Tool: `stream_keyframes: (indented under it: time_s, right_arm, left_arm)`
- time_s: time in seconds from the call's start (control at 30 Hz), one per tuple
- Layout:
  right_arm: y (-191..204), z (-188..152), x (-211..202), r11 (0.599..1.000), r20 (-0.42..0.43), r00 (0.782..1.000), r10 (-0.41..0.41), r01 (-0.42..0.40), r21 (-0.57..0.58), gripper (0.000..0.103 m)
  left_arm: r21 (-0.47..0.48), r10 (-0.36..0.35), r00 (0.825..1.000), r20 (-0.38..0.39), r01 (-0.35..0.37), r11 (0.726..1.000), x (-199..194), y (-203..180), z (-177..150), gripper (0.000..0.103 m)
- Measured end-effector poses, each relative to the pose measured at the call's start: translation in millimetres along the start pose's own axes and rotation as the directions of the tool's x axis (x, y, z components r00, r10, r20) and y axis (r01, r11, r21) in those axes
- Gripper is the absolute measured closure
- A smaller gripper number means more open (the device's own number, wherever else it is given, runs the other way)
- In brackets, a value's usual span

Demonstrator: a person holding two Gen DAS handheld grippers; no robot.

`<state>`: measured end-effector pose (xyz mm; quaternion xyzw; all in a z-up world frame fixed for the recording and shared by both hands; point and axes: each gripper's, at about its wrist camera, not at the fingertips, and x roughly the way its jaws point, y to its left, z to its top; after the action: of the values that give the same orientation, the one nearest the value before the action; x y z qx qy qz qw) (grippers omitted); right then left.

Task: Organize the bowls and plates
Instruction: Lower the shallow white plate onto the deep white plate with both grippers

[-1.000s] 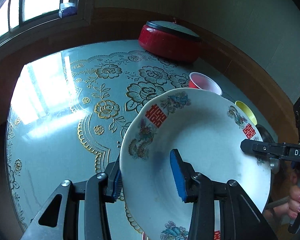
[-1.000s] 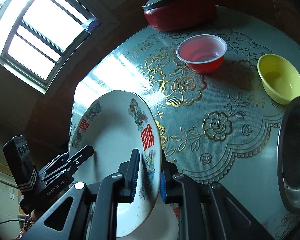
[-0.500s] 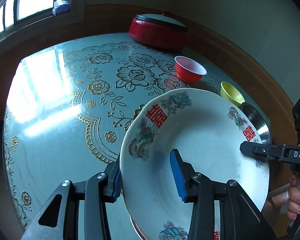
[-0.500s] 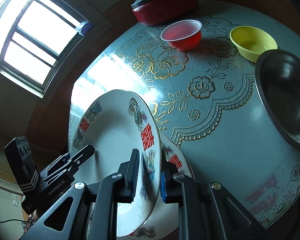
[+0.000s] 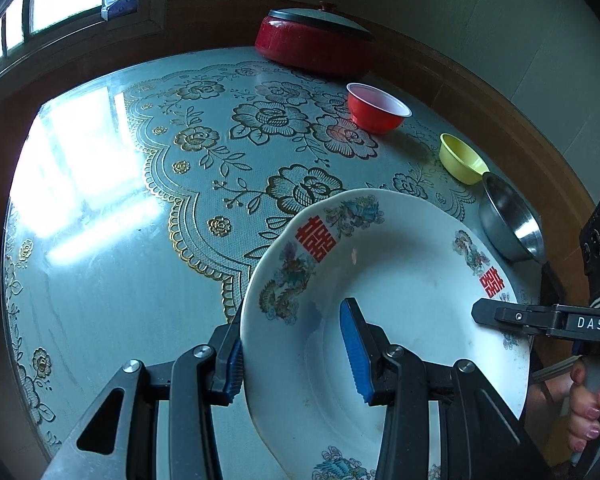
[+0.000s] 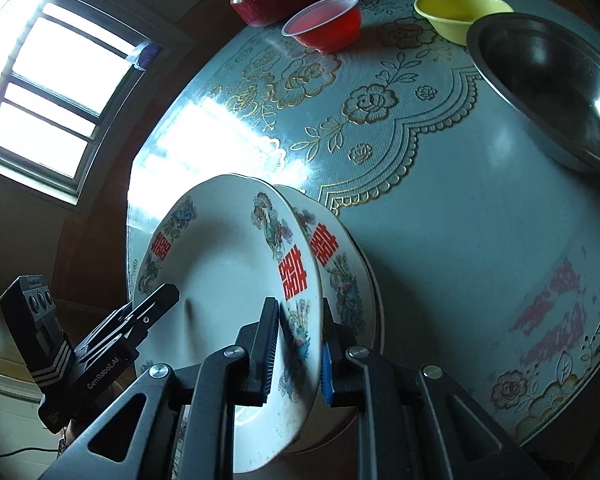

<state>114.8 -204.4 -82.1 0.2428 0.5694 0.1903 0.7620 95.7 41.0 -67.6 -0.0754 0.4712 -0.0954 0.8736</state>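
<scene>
Since a second ago we have been carrying the plate (image 5: 400, 300) across the table (image 5: 100, 280) and downward, and a second plate (image 6: 340, 276) of the same pattern is now coming into sight right behind it in the right wrist view, where only tablecloth showed before.

We are holding the plate tilted on edge between both tools. Our left gripper (image 5: 296, 356) is clamping its near rim, one blue pad under the rim and one inside the well. Our right gripper (image 6: 298, 348) is pinching the opposite rim, jaws nearly closed on the thin edge. Neither grip has changed over the last second.

Judging by how things lie, we are stacking plates: at least one is already lying at the table's near edge, and the one in our grip is hanging just above it, not yet set down. The steel bowl (image 5: 508, 220), the yellow bowl (image 5: 460, 160) and the red bowl (image 5: 376, 110) are standing separately in a loose row toward the far side, so the bowls look untouched and are still to be sorted. A red lidded pot (image 5: 312, 46) is sitting at the back.

For writing, we are reading red double-happiness characters (image 5: 316, 240) on the plate rims, "GenRobot.AI" on the left tool and "DAS" on the right one.
</scene>
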Motion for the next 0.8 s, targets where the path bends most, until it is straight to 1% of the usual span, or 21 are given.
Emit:
stream_keyframes:
  time_s: [0.3,0.53,0.7,0.8]
  right_arm:
    - [-2,-2,6,1.0,-0.005,1.0,-0.024,0.025,0.009,0.085]
    - [4,0,5,0.999,-0.004,0.999,-0.05,0.05,0.012,0.083]
    - [4,1,3,0.998,-0.005,0.999,-0.052,0.052,0.032,0.083]
    - [5,1,2,0.998,-0.012,0.998,-0.059,0.059,0.027,0.083]
  left_arm:
    - [0.029,0.021,1.0,-0.02,-0.021,0.999,8,0,-2,0.06]
    - [0.026,0.024,0.999,-0.04,-0.022,0.999,14,3,-7,0.06]
    - [0.051,0.044,0.999,-0.026,-0.042,0.998,14,-1,-7,0.06]
    - [0.05,0.042,0.999,-0.024,-0.04,0.998,14,0,-7,0.06]
